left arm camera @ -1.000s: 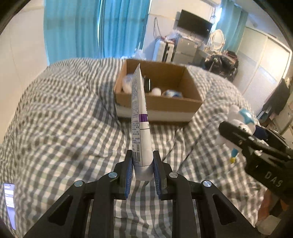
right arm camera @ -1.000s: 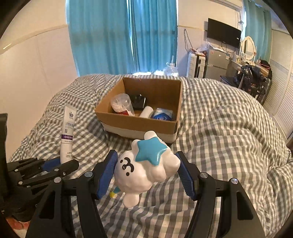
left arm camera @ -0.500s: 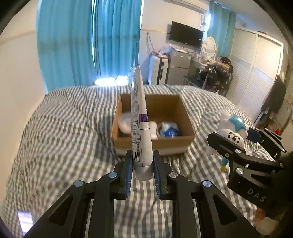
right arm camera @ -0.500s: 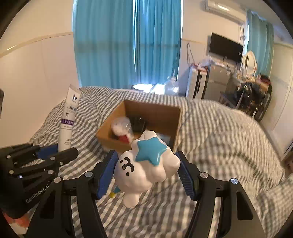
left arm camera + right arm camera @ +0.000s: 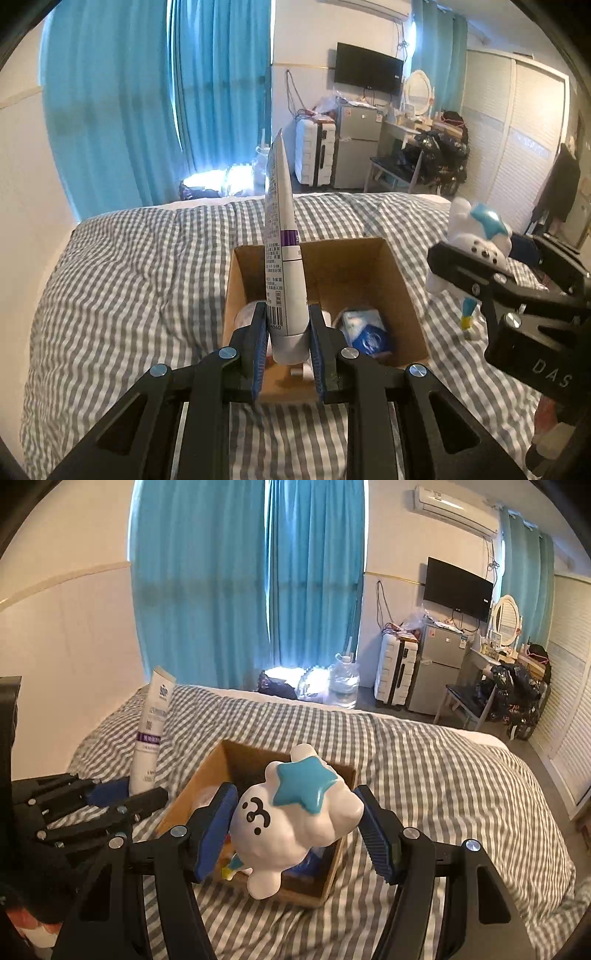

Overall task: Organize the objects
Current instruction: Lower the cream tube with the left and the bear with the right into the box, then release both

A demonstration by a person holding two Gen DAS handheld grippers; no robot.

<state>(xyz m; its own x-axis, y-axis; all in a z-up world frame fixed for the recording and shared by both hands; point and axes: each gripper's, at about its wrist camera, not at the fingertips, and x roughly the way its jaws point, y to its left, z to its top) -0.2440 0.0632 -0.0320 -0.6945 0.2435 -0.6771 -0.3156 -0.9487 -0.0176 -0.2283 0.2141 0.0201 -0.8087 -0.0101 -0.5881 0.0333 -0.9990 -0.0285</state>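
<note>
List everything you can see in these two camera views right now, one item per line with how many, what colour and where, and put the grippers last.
cardboard box: 1, brown, open, on the bed
bedcover: 1, grey and white check, under the box
blue and white packet: 1, inside the box, right side
curtains: 2 panels, turquoise, behind the bed
television: 1, black, on the far wall
air conditioner: 1, white, high on the wall
suitcase: 1, white, beside the fridge
small fridge: 1, silver, below the television
water jug: 1, clear, past the bed
tube: 1, white, purple band, upright in the left gripper
toy figure: 1, white, blue star, in the right gripper
left gripper: black, blue pads, shut on the tube
right gripper: black, blue pads, shut on the toy figure
</note>
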